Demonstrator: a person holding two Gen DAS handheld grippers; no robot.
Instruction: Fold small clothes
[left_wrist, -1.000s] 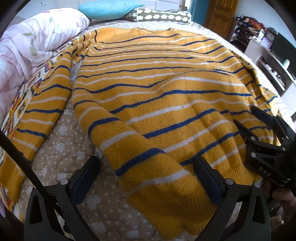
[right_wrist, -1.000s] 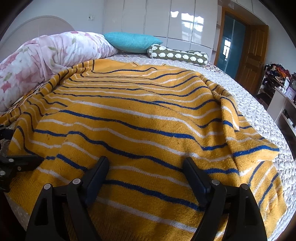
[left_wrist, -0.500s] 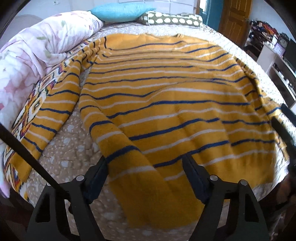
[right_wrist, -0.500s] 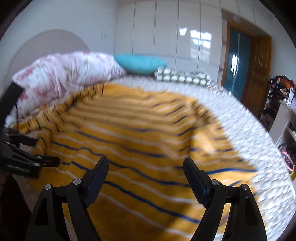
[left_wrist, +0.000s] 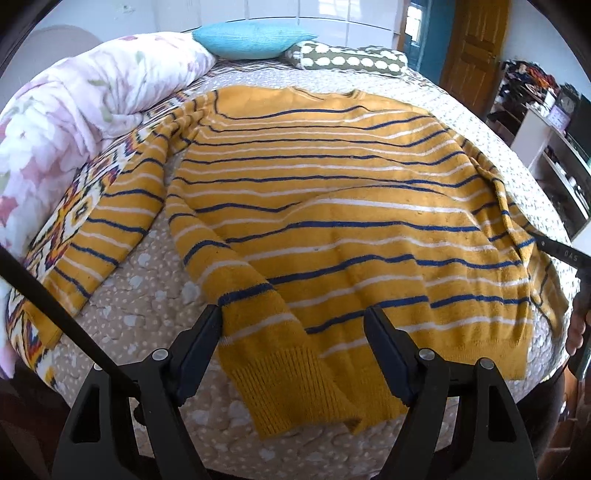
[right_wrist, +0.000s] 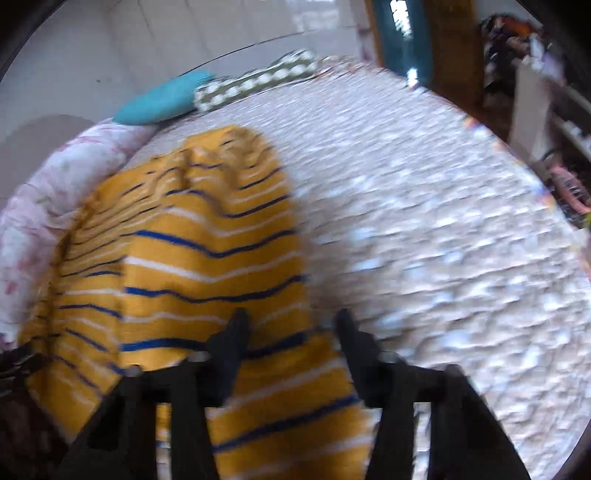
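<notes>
- Sweater (left_wrist: 332, 206): fuzzy mustard knit with navy and white stripes, spread flat on your dotted quilt (left_wrist: 147, 295).
- Cuff (left_wrist: 291, 387): ribbed, on a sleeve folded across the body, lying between your left gripper (left_wrist: 293, 343) jaws, which stand wide.
- Your right gripper (right_wrist: 291, 332) is blurred, jaws parted, over the sweater's edge.

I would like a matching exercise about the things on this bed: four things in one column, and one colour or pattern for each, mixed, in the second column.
Things:
1. sweater
2. pillow
3. bolster
4. duvet

Colours:
a. pink flowers on white
b. plain turquoise
c. mustard yellow with navy and white stripes
d. olive green with white spots

Pairs: 1-c, 2-b, 3-d, 4-a
</notes>
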